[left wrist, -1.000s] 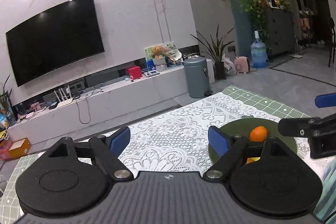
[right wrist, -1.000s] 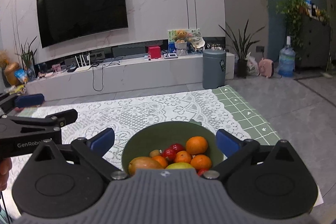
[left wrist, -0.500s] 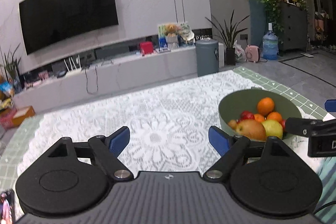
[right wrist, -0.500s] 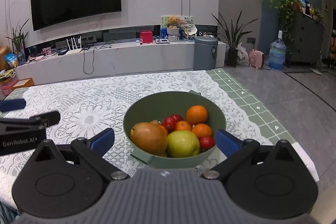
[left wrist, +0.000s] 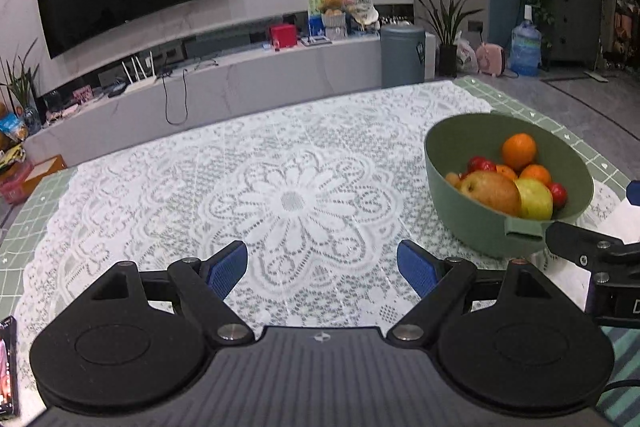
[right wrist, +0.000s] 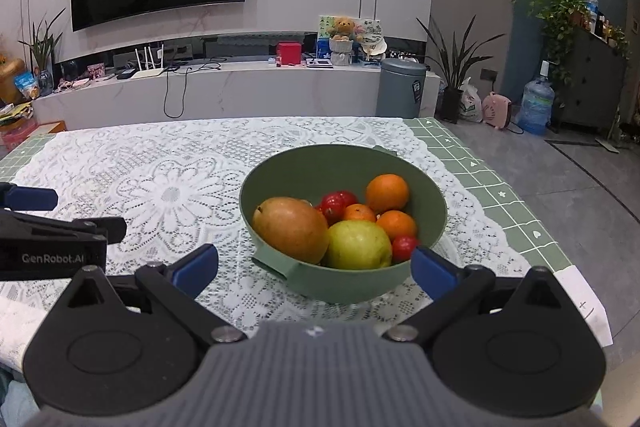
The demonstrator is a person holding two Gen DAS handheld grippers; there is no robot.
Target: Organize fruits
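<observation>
While all the fruit in view sits heaped in the green bowl (right wrist: 344, 227), at the centre of the right wrist frame and at right of centre in the left wrist frame, the lace tablecloth (left wrist: 280, 195) around it carries no loose fruit. That fits either a pile waiting to be sorted out onto the cloth or a gathering already complete, so I judge no particular move safe to name.

Both tools hang short of the bowl. The right gripper (right wrist: 314, 269) has its blue pads spread wide and empty, framing the bowl's near wall; the left gripper (left wrist: 322, 269) is likewise spread and empty over bare lace at lower centre of its frame.

Should any piece need handling, the big brownish mango (right wrist: 290, 229) and the yellow-green apple (right wrist: 358, 245) lie on top at the near side. The oranges (right wrist: 387, 193) and small red fruits (right wrist: 338, 203) sit behind, packed close and likely to roll. A grip across a round fruit's widest part would probably hold best.
</observation>
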